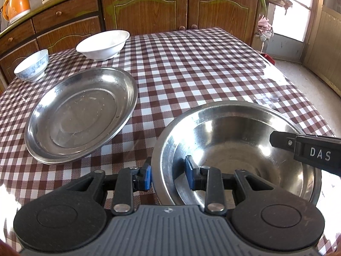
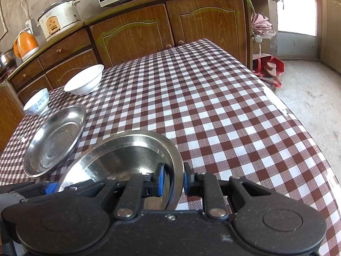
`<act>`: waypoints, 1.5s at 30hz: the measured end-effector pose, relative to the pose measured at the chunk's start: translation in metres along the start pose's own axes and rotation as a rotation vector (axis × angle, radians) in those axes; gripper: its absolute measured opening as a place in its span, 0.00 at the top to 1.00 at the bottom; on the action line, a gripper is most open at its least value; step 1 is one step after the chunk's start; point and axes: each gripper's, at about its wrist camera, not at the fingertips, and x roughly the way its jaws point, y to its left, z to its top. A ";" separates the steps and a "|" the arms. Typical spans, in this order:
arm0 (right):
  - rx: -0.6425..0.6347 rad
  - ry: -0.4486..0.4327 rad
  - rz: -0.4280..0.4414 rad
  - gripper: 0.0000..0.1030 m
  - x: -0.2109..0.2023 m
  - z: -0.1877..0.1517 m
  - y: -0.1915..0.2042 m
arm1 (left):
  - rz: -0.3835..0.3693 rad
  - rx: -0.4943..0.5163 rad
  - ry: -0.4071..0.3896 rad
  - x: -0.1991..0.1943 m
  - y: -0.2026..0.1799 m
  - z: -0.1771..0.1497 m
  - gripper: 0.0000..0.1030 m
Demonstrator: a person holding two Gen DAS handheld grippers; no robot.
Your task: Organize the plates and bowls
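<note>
Both of your grippers are clamped on the same steel bowl, which sits at the near edge of the tabletop. Your left gripper has its blue fingers pinched across the bowl's near-left rim, one pad outside the wall and one inside. Your right gripper grips the opposite rim the same way, its fingers clenched tight on the thin metal; in the left wrist view its black finger reaches in over the bowl from the right. I cannot tell whether the bowl's base rests on the cloth or hangs just above it.

Just beyond and to the left lies the steel plate, wide and shallow, flat on the checked cloth, near the bowl but apart from it. That is the relation your next move likely turns on: the plate lies ahead and to the left of the bowl, on your left hand's side, so a carry there would go leftward and away from you, keeping the rim level between both grips.

Farther back on the left stand the small blue-patterned bowl near the tabletop's left edge, and behind it, to its right, the white bowl. Beyond the tabletop are wooden cabinets.
</note>
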 end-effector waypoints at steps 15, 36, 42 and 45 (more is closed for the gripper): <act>-0.002 0.010 -0.006 0.77 0.001 -0.004 -0.001 | 0.006 0.025 -0.012 0.001 -0.002 -0.004 0.68; -0.020 -0.056 -0.026 0.70 -0.019 0.005 0.003 | 0.014 -0.016 -0.042 -0.010 0.007 -0.003 0.58; -0.039 -0.082 -0.022 0.63 -0.025 0.009 0.011 | 0.022 -0.051 -0.052 -0.018 0.015 0.002 0.51; -0.045 -0.097 -0.016 0.50 -0.029 0.012 0.016 | 0.044 -0.075 -0.058 -0.022 0.021 0.005 0.42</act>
